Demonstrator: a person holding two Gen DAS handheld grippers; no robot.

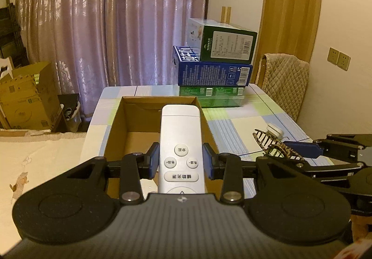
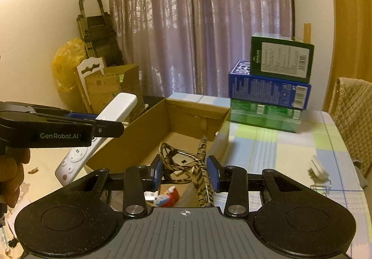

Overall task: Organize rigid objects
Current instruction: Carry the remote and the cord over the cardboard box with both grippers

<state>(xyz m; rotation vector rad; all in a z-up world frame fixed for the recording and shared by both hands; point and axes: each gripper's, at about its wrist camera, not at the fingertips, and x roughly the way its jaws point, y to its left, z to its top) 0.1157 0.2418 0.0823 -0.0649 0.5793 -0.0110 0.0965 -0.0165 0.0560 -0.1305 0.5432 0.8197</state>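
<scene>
My left gripper (image 1: 181,161) is shut on a white remote control (image 1: 180,133), which points forward over an open, empty-looking cardboard box (image 1: 158,99). At the right of this view my right gripper (image 1: 302,149) carries a leopard-patterned hair claw clip (image 1: 267,140). In the right wrist view the right gripper (image 2: 184,171) is shut on that hair clip (image 2: 202,149), just in front of the box (image 2: 197,110). To its left, the left gripper (image 2: 100,122) holds the remote (image 2: 111,114) tilted over the box's left wall. A hand (image 2: 11,173) grips the left tool.
The box stands on a table with a checked cloth (image 1: 237,119). A stack of cartons (image 1: 218,68) stands at the table's far end. A small white object (image 2: 318,168) lies on the right. A quilt-covered chair (image 1: 286,82) is behind. Cardboard boxes (image 1: 25,100) sit on the floor at left.
</scene>
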